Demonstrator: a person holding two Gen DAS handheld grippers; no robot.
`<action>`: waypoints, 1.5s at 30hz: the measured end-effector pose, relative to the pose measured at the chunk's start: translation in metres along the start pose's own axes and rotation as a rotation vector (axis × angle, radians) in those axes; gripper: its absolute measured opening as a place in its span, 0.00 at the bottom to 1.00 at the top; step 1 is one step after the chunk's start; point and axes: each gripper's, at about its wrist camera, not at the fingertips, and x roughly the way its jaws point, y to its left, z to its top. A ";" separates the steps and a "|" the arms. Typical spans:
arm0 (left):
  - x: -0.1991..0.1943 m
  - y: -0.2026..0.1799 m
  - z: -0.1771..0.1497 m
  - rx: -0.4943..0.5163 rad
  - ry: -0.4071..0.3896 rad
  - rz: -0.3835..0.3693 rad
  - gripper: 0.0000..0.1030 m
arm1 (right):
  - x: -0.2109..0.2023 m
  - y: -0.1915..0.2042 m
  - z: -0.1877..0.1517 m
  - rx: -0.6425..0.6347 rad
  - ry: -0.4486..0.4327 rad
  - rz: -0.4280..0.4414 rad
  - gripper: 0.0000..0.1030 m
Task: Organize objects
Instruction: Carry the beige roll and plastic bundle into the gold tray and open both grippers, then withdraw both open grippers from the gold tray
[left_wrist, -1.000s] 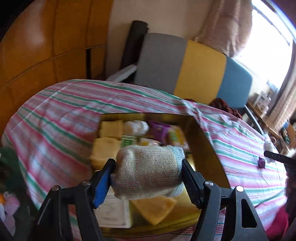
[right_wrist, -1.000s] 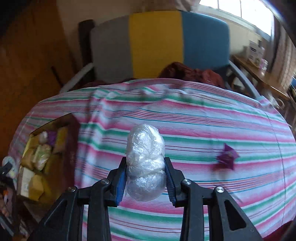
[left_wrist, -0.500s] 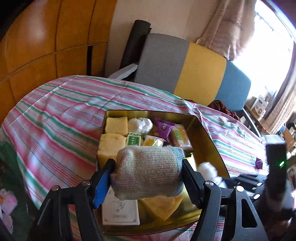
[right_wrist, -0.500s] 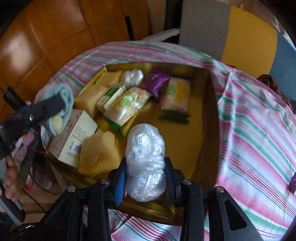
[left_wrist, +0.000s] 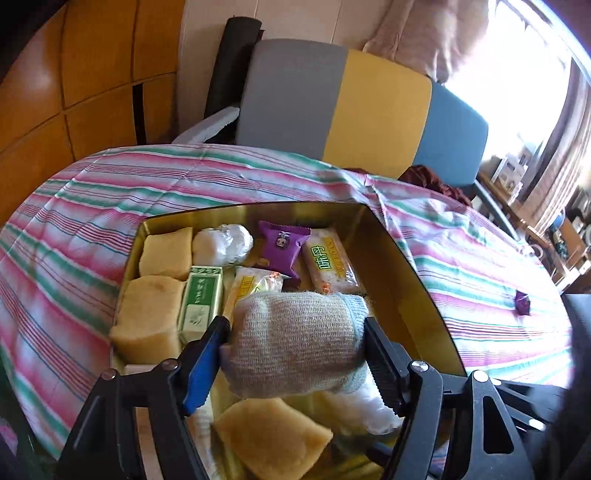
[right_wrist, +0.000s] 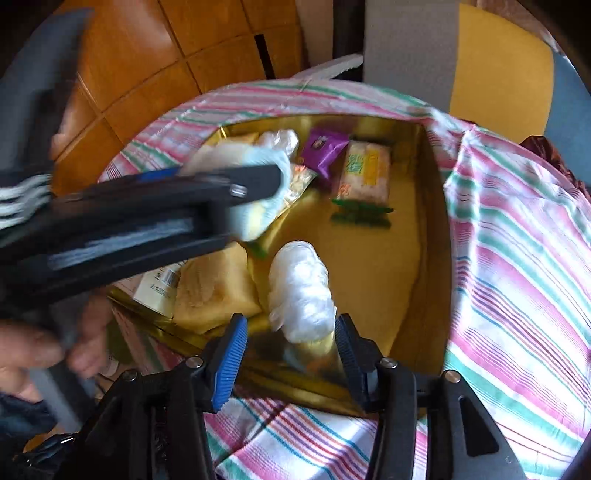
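Note:
A gold tin box (left_wrist: 417, 273) (right_wrist: 432, 206) on the striped cloth holds yellow sponges (left_wrist: 151, 317), a green box (left_wrist: 201, 299), snack packets (left_wrist: 325, 264) and a purple packet (left_wrist: 282, 245). My left gripper (left_wrist: 295, 350) is shut on a grey rolled sock (left_wrist: 295, 339) above the box; it also shows in the right wrist view (right_wrist: 258, 181). My right gripper (right_wrist: 290, 350) is open at the box's near edge. A white plastic-wrapped ball (right_wrist: 301, 291) lies in the box just beyond its fingertips, free of the pads; the left wrist view shows it under the sock (left_wrist: 365, 406).
A small purple packet (left_wrist: 522, 302) lies on the striped tablecloth (left_wrist: 480, 273) to the right. A grey, yellow and blue chair back (left_wrist: 351, 107) stands behind the table. Wooden panels (left_wrist: 92, 74) are at the left. A white box (right_wrist: 159, 284) lies in the tin's near left corner.
My right gripper has opened and let go of the plastic-wrapped ball, which now rests in the tin. My left gripper with the sock has moved further over the tin.

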 end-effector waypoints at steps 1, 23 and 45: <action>0.004 -0.002 0.001 0.004 0.004 0.000 0.70 | -0.005 -0.002 -0.001 0.007 -0.011 -0.001 0.49; -0.013 -0.008 0.001 0.039 -0.105 0.111 0.77 | -0.040 -0.021 -0.009 0.118 -0.160 -0.088 0.49; -0.113 -0.002 -0.058 -0.015 -0.226 0.335 1.00 | -0.054 0.005 -0.016 0.141 -0.274 -0.292 0.49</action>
